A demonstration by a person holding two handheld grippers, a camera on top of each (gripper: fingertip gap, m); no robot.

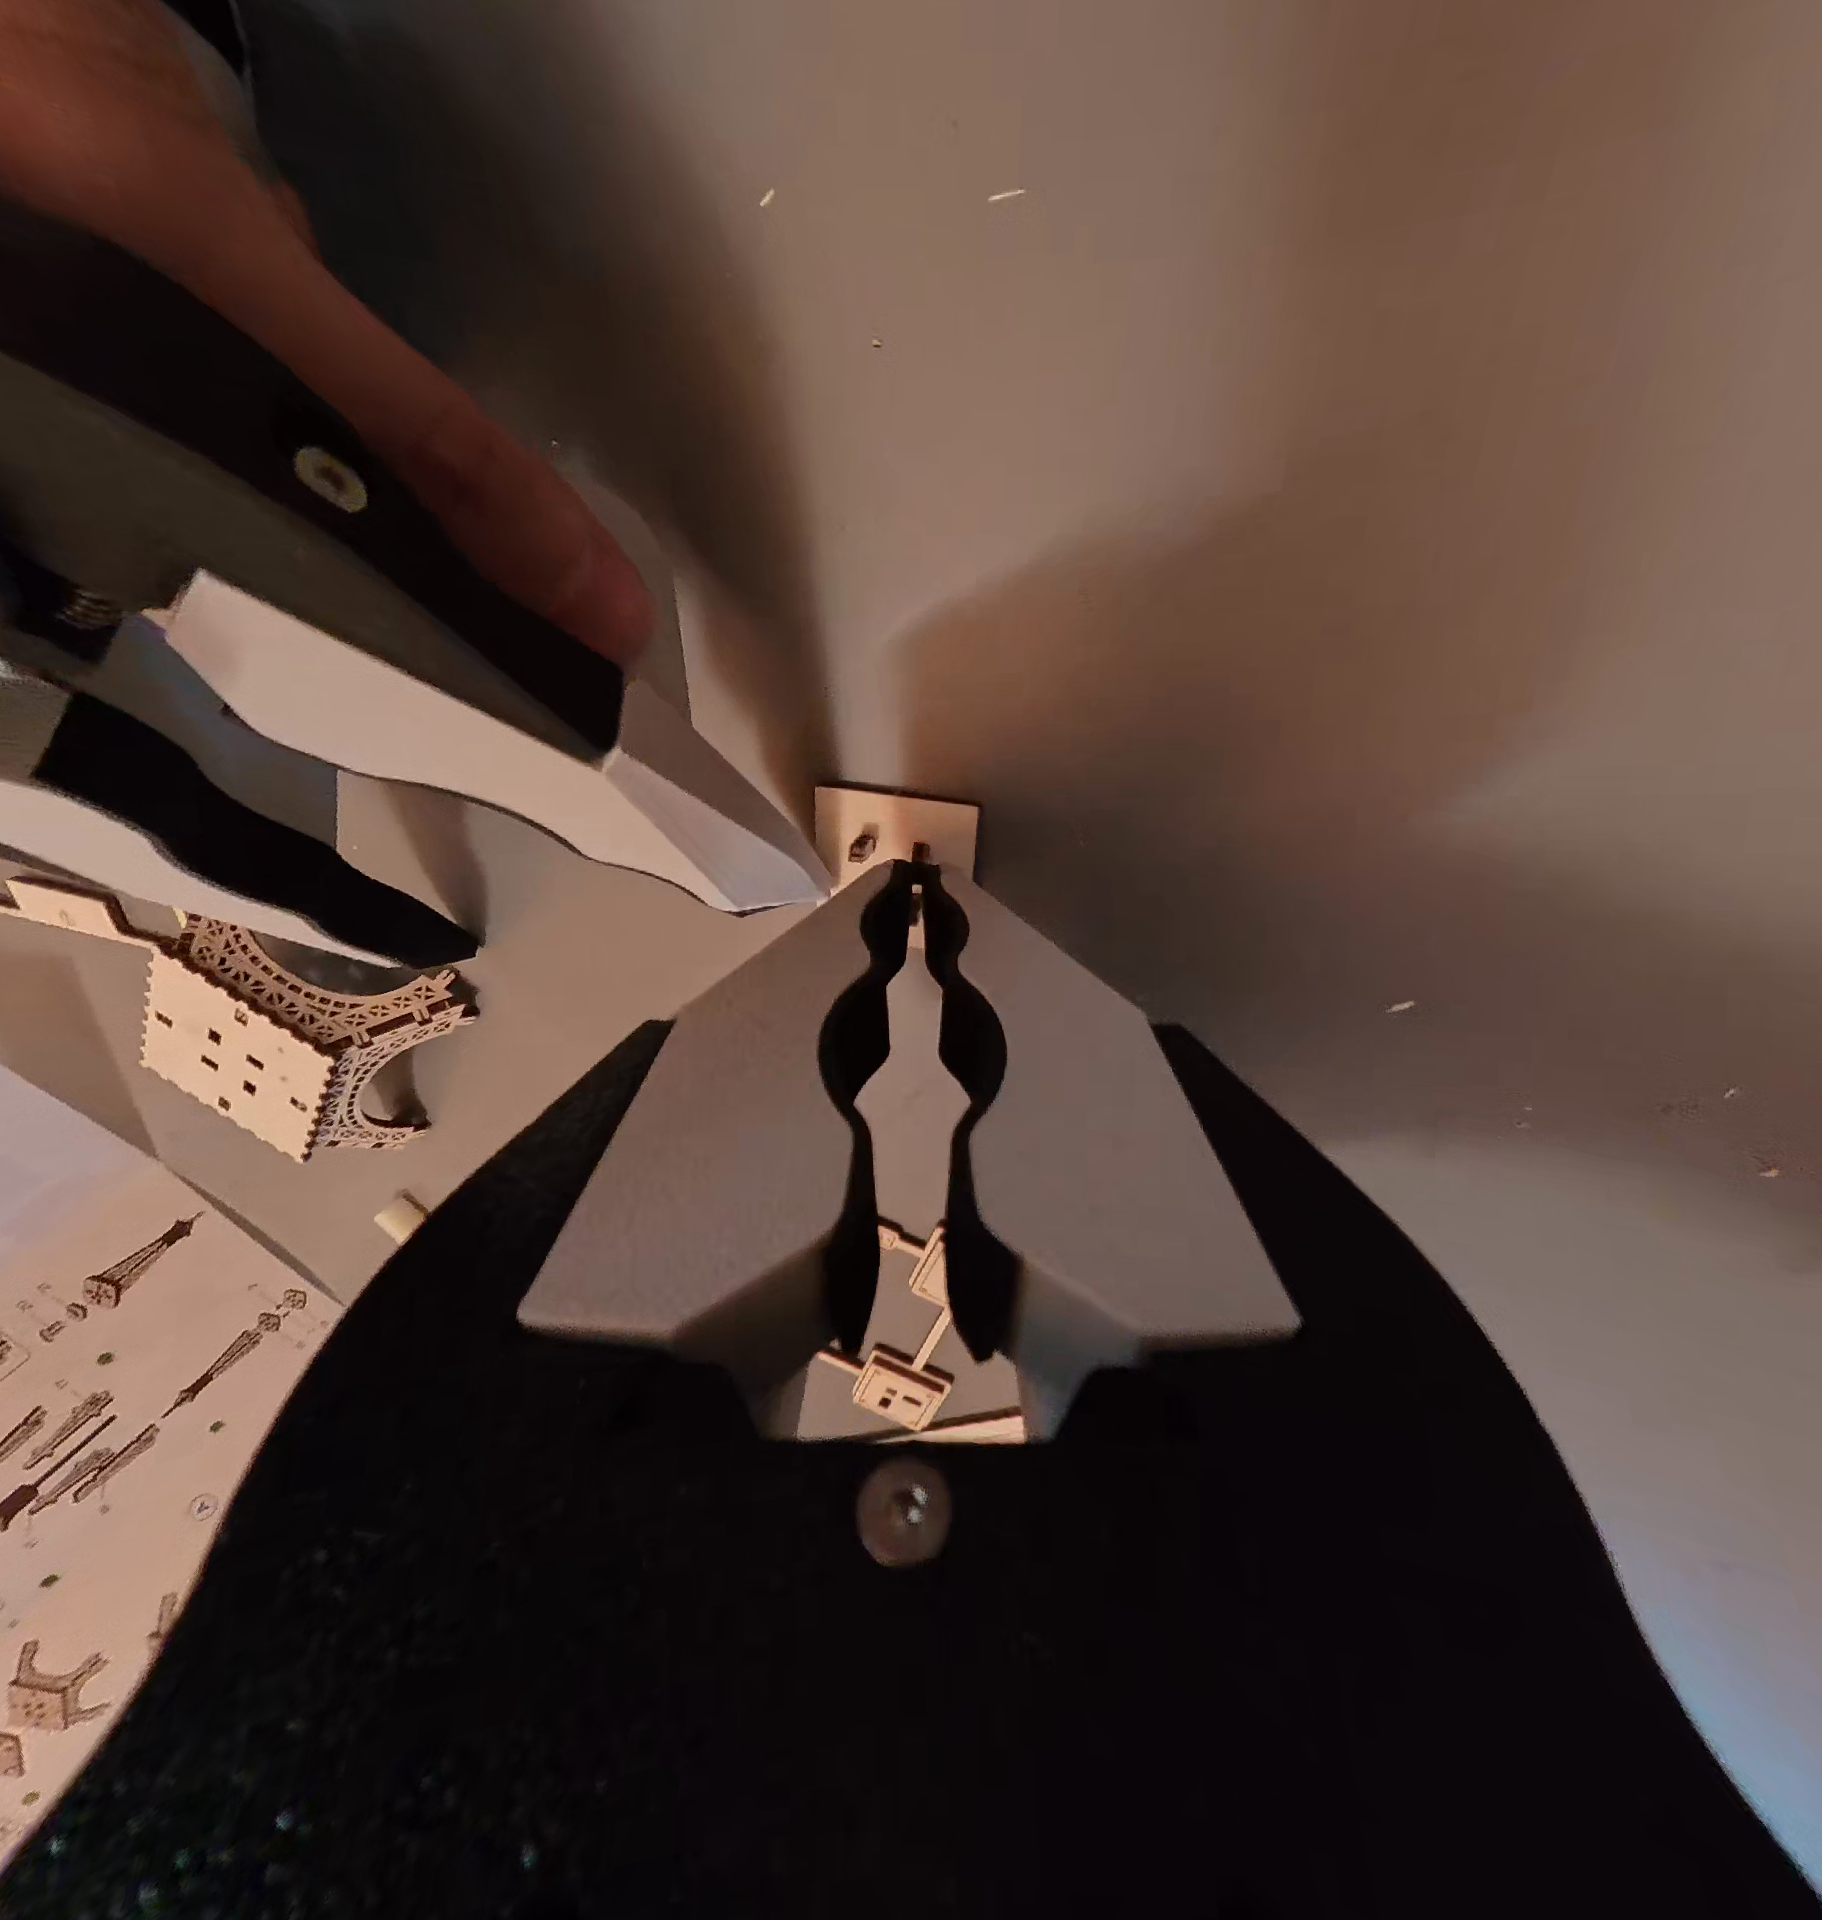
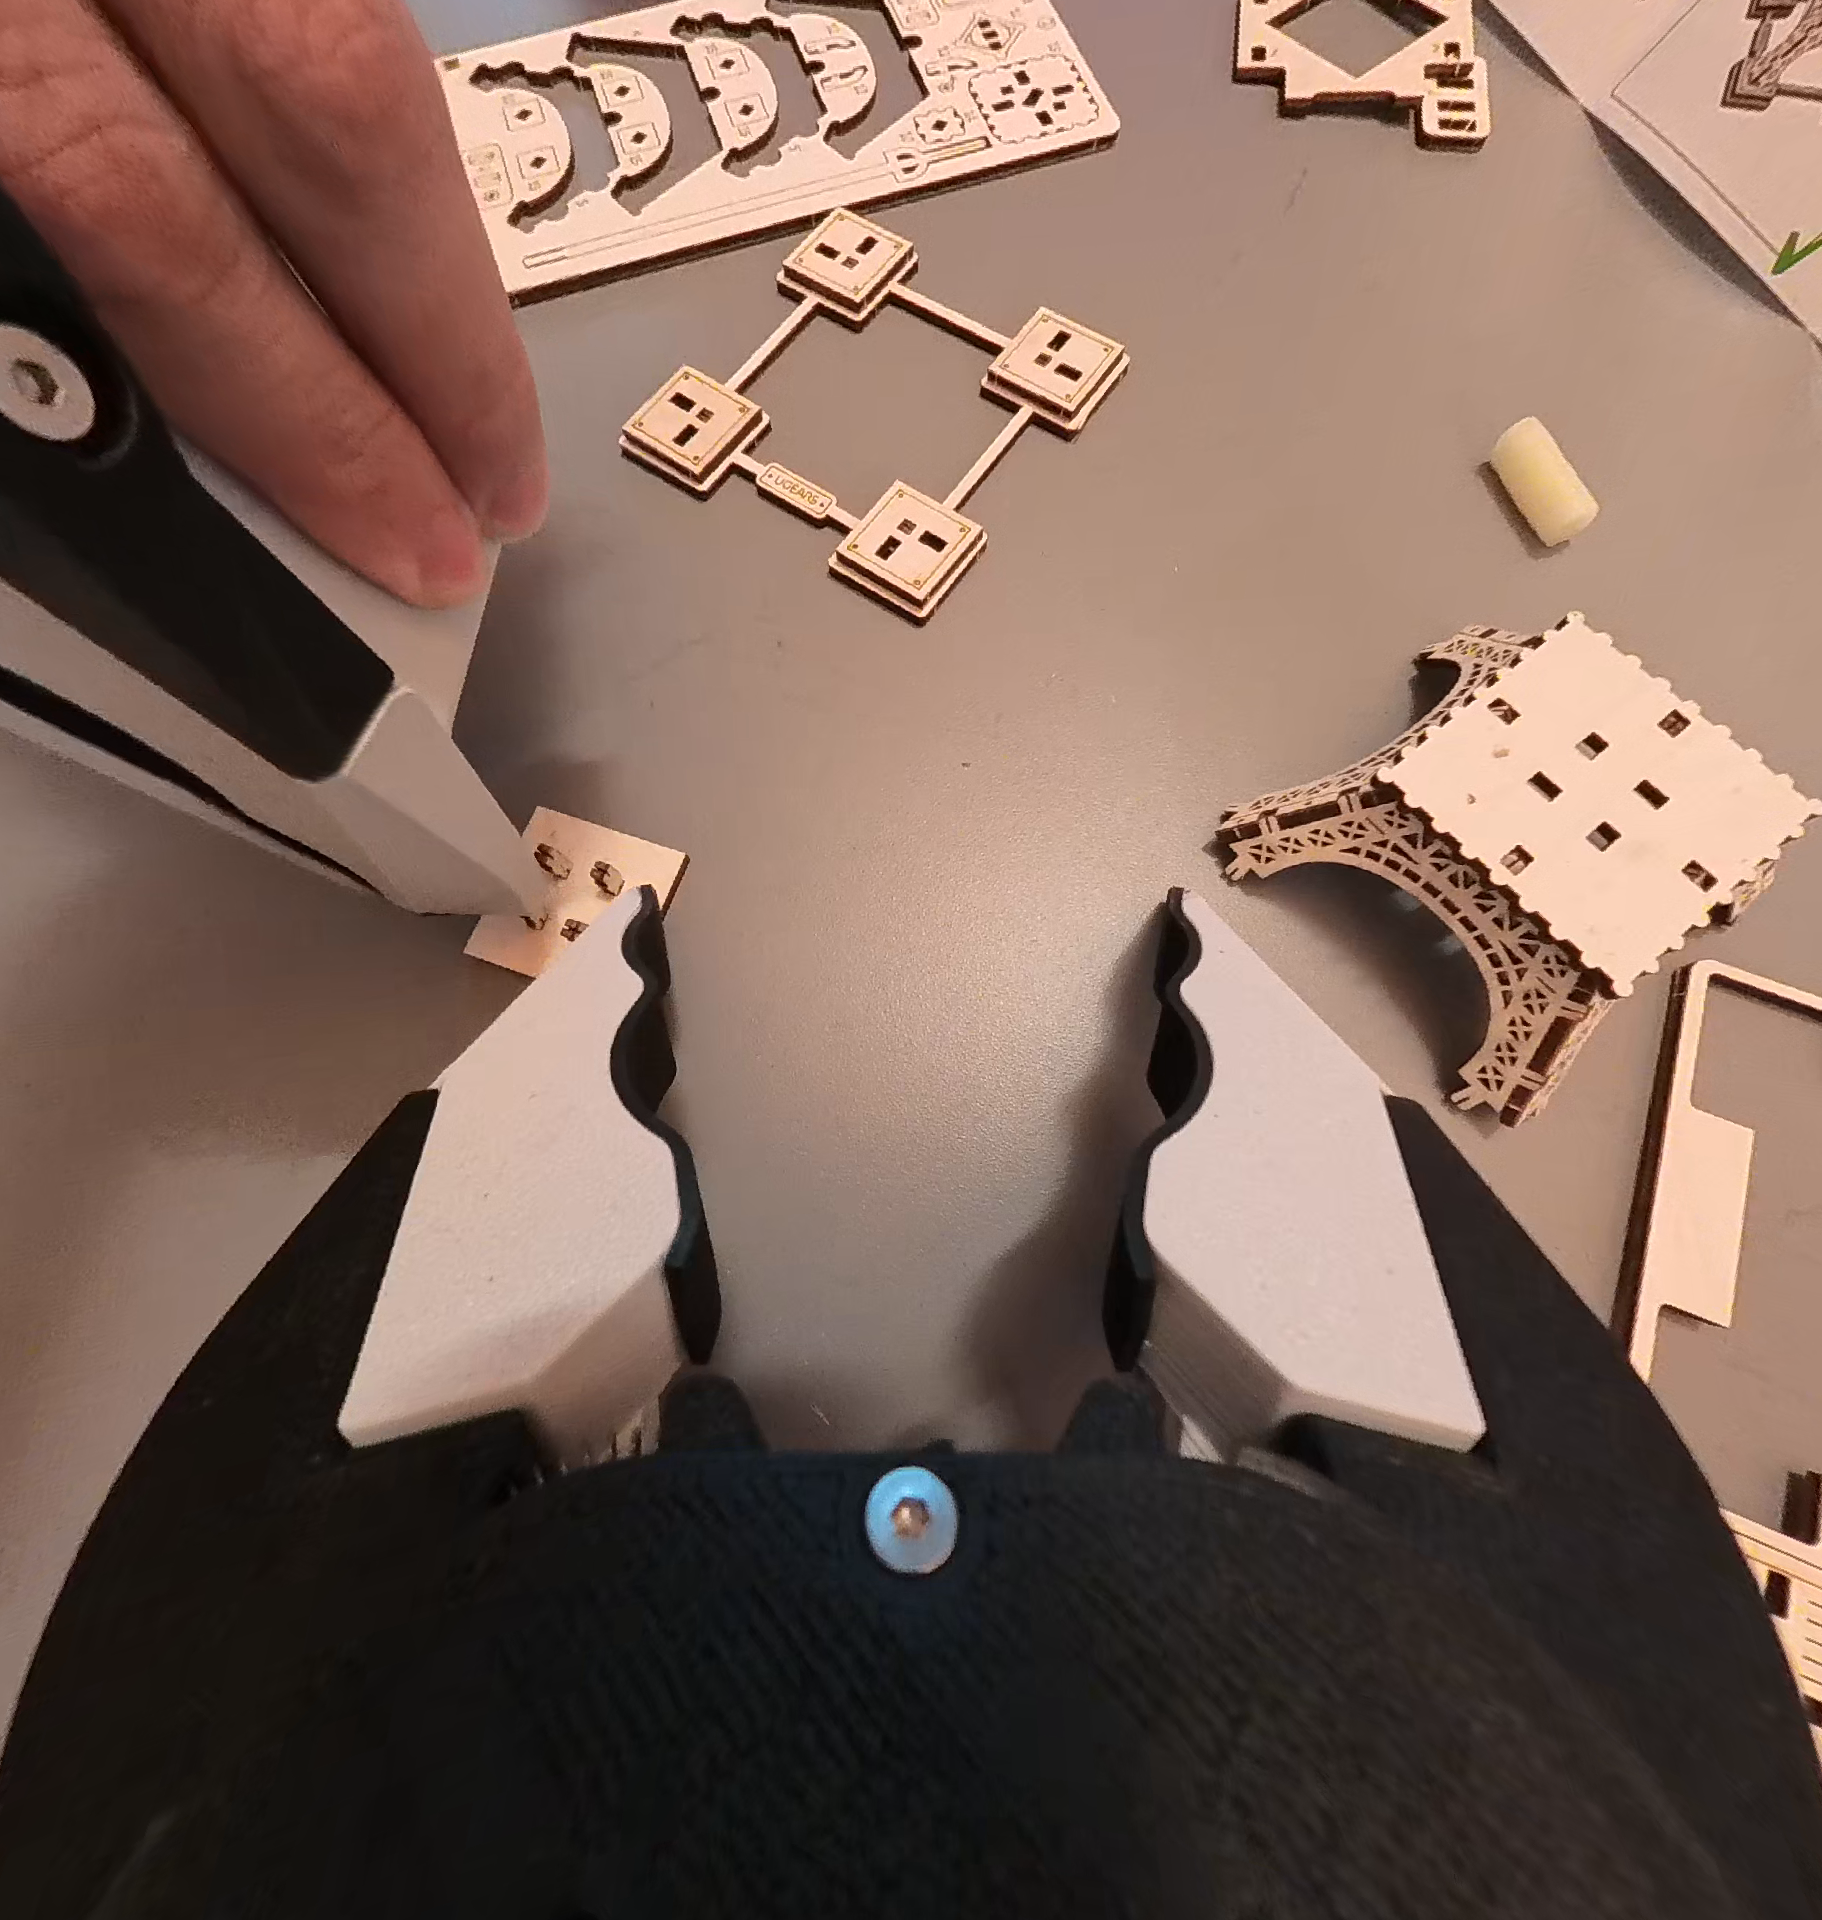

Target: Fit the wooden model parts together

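Wooden square plate (image 2: 574,894) is seen flat on the grey table (image 2: 886,727), just beyond the narrow jaws of the left gripper (image 1: 917,883), whose tips touch it. The right gripper (image 2: 912,909) is held wide, with the plate beside its left fingertip (image 2: 637,914); the left is judged nearer.

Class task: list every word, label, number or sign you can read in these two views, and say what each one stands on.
Wording is not quoted here; these things bear it.
Small tag on the square wooden frame: engraved lettering.
Parts sheet: tiny engraved marks, too small to read.
Instruction paper: a green tick.
Diagram sheet: marks too small to read.
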